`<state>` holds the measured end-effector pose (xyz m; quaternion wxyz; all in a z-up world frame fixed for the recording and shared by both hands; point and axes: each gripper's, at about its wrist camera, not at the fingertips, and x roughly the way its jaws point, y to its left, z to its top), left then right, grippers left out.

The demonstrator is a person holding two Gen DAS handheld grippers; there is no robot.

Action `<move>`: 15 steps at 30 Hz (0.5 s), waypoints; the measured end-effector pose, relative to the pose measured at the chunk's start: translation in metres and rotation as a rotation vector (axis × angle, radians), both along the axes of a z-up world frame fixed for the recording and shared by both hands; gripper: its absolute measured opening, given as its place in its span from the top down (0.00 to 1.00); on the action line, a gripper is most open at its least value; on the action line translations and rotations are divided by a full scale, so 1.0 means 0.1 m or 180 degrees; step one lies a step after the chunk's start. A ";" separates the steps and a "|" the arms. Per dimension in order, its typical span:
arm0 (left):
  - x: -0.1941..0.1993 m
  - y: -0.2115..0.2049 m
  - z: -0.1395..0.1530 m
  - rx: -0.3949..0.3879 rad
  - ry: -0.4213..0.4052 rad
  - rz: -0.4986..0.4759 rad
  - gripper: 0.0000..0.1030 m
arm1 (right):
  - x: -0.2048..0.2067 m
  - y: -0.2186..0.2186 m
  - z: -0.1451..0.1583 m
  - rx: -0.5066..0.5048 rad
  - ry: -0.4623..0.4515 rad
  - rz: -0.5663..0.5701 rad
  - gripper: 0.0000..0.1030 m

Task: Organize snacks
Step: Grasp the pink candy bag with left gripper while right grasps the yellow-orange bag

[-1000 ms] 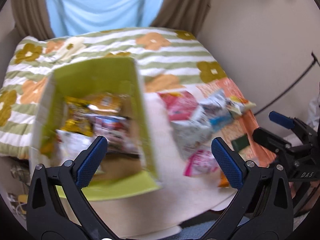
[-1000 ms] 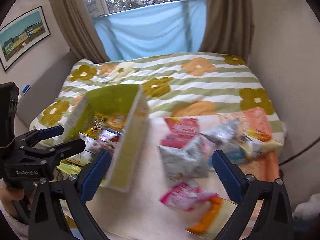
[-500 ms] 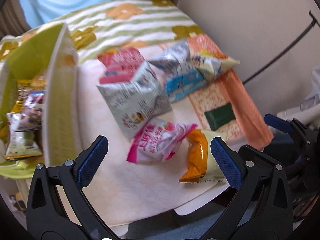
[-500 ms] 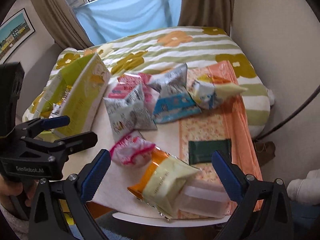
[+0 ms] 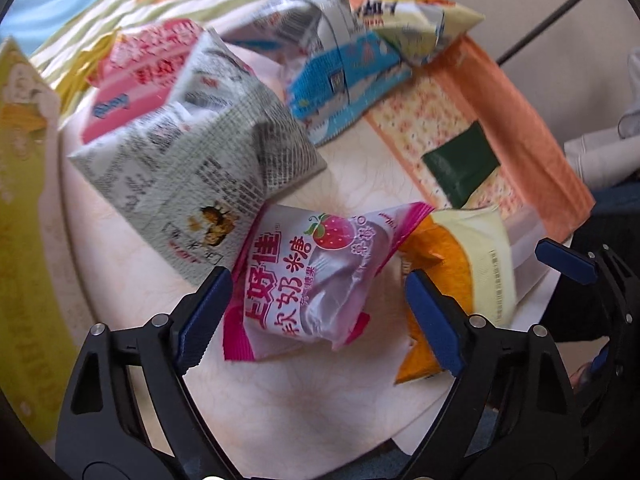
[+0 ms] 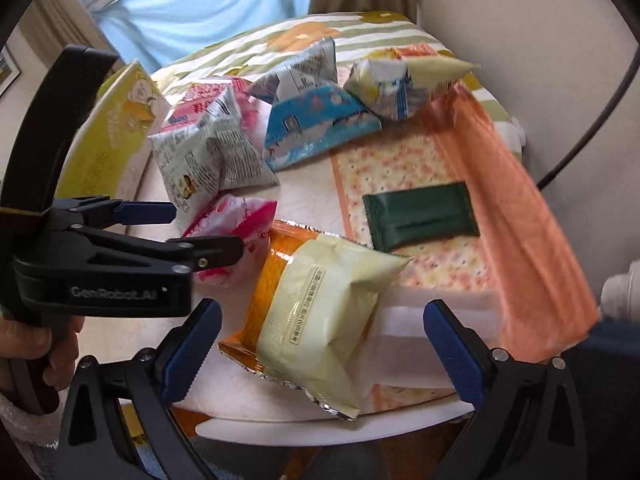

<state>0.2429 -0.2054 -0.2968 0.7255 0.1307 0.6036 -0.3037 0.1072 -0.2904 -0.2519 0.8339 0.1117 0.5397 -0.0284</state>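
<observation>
Round table [image 6: 312,432]: seven snack packets, one yellow-green box [image 6: 116,132], two claws.

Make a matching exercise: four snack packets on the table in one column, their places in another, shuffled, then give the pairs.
1. dark green packet
2. pink strawberry packet
3. orange and cream packet
4. blue packet

A. between the left gripper's fingers
B. flat on the orange cloth
C. far side, under the silver packet
D. at the table's near edge, before the right gripper

Pairs: 1-B, 2-A, 3-D, 4-C
</observation>
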 end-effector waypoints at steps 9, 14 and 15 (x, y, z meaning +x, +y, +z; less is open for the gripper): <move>0.03 -0.09 -0.19 0.0140 -0.0084 -0.0275 0.23 | 0.04 0.16 -0.17 -0.0129 0.0034 -0.0179 0.04; 0.00 -0.11 -0.19 0.0178 -0.0186 -0.0397 0.39 | 0.06 0.21 -0.23 -0.0169 0.0060 -0.0212 0.12; 0.00 -0.13 -0.18 0.0153 -0.0179 -0.0409 0.46 | 0.06 0.22 -0.24 -0.0177 0.0061 -0.0211 0.13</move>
